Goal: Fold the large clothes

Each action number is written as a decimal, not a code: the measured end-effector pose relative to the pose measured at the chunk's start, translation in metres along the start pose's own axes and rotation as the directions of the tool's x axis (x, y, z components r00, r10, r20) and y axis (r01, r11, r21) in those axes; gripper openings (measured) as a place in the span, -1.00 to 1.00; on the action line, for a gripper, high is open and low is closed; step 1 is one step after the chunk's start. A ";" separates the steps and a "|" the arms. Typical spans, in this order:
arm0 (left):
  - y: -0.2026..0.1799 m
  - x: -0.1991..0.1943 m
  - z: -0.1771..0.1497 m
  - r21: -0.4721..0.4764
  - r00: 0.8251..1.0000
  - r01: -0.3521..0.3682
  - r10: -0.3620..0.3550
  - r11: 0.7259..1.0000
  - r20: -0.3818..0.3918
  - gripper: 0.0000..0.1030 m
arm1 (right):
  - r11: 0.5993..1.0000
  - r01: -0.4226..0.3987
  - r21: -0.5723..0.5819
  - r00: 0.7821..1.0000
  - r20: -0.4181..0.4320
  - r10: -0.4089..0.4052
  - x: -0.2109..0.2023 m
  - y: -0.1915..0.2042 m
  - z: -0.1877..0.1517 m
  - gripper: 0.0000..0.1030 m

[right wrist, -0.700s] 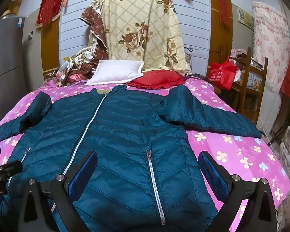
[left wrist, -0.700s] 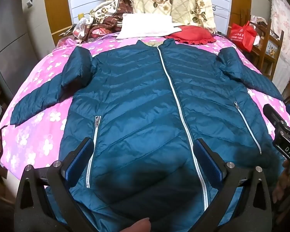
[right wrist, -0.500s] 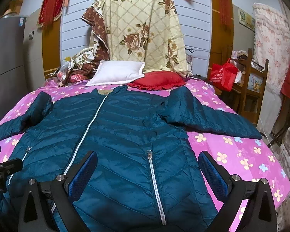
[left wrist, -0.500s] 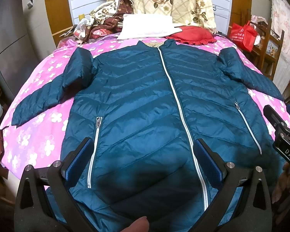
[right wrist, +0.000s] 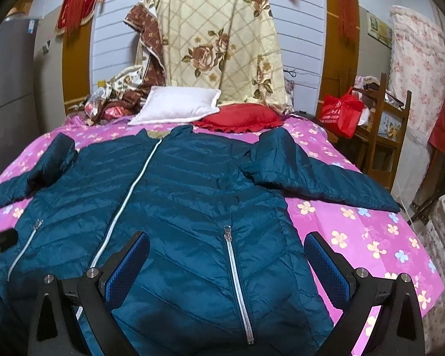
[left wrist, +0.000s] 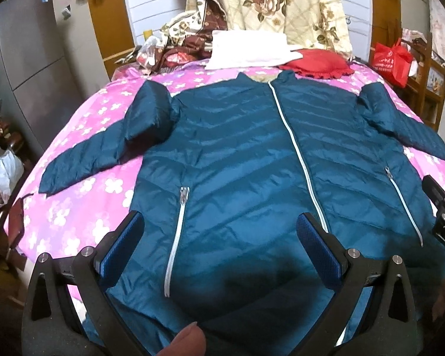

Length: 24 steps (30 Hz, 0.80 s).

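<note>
Pink flowered bedspread bearing flat teal quilted puffer jacket; left gripper and right gripper hover over its hem, jaws wide, grasping nothing.

It was a lived-in home bedroom. A bed under a pink flowered cover filled the room, with a white pillow and a red cushion at its far end, a floral quilt hung behind, and a wooden shelf at right.
</note>
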<state>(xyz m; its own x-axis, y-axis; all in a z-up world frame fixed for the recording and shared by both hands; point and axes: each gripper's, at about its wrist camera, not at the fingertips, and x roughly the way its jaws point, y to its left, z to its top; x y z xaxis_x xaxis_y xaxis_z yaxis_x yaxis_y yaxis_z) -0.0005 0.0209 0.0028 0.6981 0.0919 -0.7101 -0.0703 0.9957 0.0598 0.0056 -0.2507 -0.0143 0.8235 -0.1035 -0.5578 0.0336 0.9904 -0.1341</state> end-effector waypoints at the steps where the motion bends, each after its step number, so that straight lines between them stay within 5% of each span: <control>1: 0.001 -0.001 0.001 0.020 0.999 -0.018 0.017 1.000 0.030 0.99 | 1.000 0.008 -0.004 1.000 0.002 -0.008 0.000 0.001 0.000 1.00; 5: 0.000 0.001 0.004 0.067 0.994 0.029 -0.036 0.997 0.107 0.99 | 1.000 0.020 -0.016 1.000 -0.005 -0.020 0.000 0.003 -0.001 1.00; 7: -0.005 0.009 0.006 0.103 0.996 0.029 -0.038 0.994 0.086 0.99 | 1.000 0.023 -0.021 0.999 -0.022 -0.023 0.004 0.004 -0.001 1.00; 11: 0.002 0.030 0.011 0.047 0.994 0.110 -0.109 0.993 -0.012 0.99 | 0.999 0.035 -0.010 0.997 -0.062 -0.035 0.011 0.002 -0.001 1.00; 15: 0.009 0.040 0.015 0.005 0.994 0.108 -0.108 0.994 0.024 0.99 | 0.999 0.038 0.006 0.995 -0.096 -0.037 0.018 -0.002 -0.002 1.00; 24: 0.020 0.055 0.043 -0.011 0.972 0.228 -0.227 0.974 0.064 0.98 | 0.998 0.068 -0.017 0.988 -0.139 -0.070 0.024 0.005 0.000 1.00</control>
<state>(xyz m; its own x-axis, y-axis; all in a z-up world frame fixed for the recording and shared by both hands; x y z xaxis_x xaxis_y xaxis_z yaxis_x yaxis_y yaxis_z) 0.0668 0.0460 -0.0047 0.7400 -0.1362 -0.6587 0.0830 0.9903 -0.1115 0.0259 -0.2478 -0.0282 0.7327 -0.1838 -0.6552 0.0798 0.9794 -0.1854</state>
